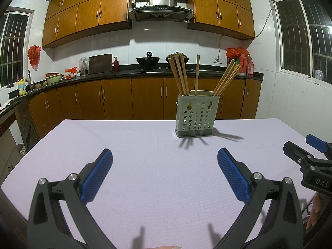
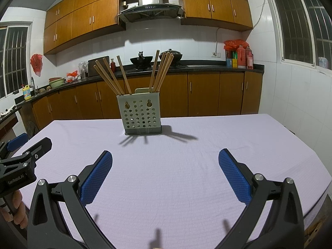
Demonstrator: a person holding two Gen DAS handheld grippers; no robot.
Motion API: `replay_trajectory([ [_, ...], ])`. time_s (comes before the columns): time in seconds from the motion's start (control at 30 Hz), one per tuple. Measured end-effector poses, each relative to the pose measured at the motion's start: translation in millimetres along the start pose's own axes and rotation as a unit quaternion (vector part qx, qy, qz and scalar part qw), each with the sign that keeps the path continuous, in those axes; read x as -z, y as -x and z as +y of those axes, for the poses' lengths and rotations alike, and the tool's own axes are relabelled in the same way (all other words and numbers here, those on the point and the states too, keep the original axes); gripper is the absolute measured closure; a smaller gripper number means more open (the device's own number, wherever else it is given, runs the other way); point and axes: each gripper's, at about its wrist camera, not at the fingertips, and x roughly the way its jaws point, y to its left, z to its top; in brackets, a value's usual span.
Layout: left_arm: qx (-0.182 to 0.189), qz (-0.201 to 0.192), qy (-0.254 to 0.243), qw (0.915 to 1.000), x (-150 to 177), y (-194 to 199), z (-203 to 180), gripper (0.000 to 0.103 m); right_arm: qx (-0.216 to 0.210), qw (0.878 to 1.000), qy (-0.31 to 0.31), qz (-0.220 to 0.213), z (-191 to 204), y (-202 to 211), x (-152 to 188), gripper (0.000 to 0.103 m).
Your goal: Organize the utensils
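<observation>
Kitchen table [image 1: 145, 141] carries the holder [image 1: 196, 115] of upright chopsticks [image 1: 178, 72], ahead-right of the left gripper [image 1: 165, 174] and ahead-left of the right gripper [image 2: 165, 174] (both spread, empty).

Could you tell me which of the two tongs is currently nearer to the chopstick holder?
Neither clearly. The holder sits ahead-right of the open left tongs and ahead-left of the open right tongs, roughly between them; both hover short of it over the table.

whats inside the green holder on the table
Wooden chopsticks stand in the perforated holder, leaning left and right. Its walls hide their lower ends and anything shorter inside.
</observation>
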Motion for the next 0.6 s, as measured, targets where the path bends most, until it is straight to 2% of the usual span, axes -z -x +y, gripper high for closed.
replay_trajectory([
  [0.6,0.001,0.002,0.001,1.0000,2.6,-2.2,1.6,0.004,0.000,1.000,-0.002,0.001,1.6,0.3,0.4,0.002],
])
